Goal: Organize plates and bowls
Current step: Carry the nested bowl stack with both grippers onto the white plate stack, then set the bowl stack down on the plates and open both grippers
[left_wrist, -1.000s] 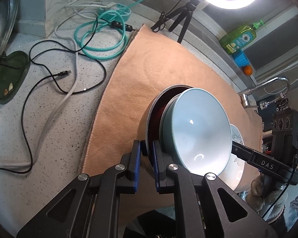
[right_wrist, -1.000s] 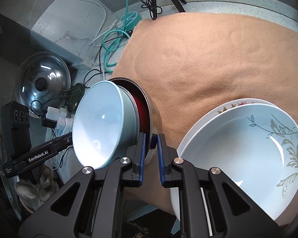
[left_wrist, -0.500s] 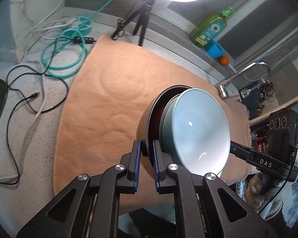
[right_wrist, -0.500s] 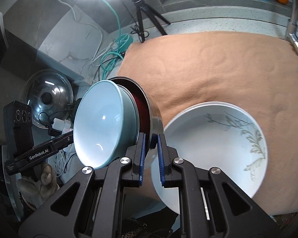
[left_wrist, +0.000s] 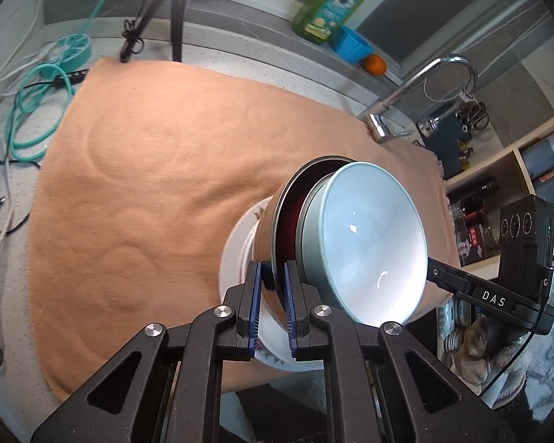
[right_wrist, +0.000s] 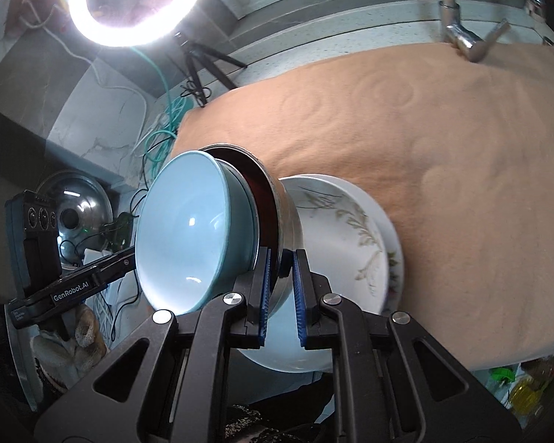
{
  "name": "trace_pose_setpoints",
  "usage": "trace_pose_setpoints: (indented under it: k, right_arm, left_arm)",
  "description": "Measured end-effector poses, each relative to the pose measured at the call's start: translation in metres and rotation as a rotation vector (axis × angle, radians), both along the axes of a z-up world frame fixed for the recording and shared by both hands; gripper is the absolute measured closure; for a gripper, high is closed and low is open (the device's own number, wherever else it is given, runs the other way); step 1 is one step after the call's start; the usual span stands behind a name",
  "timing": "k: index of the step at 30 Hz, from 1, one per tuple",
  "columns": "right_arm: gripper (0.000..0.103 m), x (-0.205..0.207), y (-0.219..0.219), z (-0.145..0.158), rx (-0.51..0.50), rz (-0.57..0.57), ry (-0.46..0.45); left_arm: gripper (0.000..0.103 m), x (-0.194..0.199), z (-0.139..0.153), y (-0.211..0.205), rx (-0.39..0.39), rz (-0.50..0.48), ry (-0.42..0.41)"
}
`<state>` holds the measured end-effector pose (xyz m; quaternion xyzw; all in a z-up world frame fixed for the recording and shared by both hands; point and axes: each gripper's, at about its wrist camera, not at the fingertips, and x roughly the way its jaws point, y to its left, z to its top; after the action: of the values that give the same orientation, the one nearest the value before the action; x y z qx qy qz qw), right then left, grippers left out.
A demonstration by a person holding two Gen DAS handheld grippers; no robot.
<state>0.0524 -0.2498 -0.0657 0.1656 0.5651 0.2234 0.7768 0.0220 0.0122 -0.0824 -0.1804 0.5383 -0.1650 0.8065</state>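
Note:
A light blue bowl (left_wrist: 365,243) sits nested in a steel bowl (left_wrist: 277,217) with a dark red inside. Both grippers hold this pair up in the air by the steel rim, one on each side. My left gripper (left_wrist: 273,284) is shut on the steel rim in the left wrist view. In the right wrist view my right gripper (right_wrist: 280,269) is shut on the opposite rim of the steel bowl (right_wrist: 288,217), beside the blue bowl (right_wrist: 188,232). Just below them, stacked white plates with a leaf pattern (right_wrist: 351,229) lie on a tan cloth (right_wrist: 461,147). The bowls hide part of the plates (left_wrist: 236,247).
A lit ring light (right_wrist: 129,3) on a tripod stands behind the cloth. A faucet (left_wrist: 424,85), a green soap bottle (left_wrist: 328,3) and an orange line the back ledge. Coiled cables (left_wrist: 37,103) lie left of the cloth, with a pot lid (right_wrist: 77,214) beyond them. Shelves with bottles stand at the right.
Both grippers have carried the nested bowls sideways across the cloth and slightly up, so they now hang over the white plates. Both grips are unchanged.

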Motion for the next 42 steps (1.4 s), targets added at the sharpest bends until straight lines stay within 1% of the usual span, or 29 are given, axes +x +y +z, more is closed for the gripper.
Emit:
trace_pose_setpoints:
  k: [6, 22, 42]
  right_arm:
    - [0.091, -0.002, -0.012, -0.008, -0.009, -0.025, 0.017]
    - [0.091, -0.012, -0.018, -0.018, -0.014, -0.036, 0.049]
    - [0.090, -0.014, -0.020, -0.015, -0.016, -0.026, 0.032]
  left_arm:
    - [0.093, 0.001, -0.006, -0.016, 0.014, -0.033, 0.019]
    - [0.092, 0.000, -0.011, -0.024, 0.028, -0.064, 0.046]
    - [0.093, 0.000, -0.016, -0.026, 0.033, -0.064, 0.050]
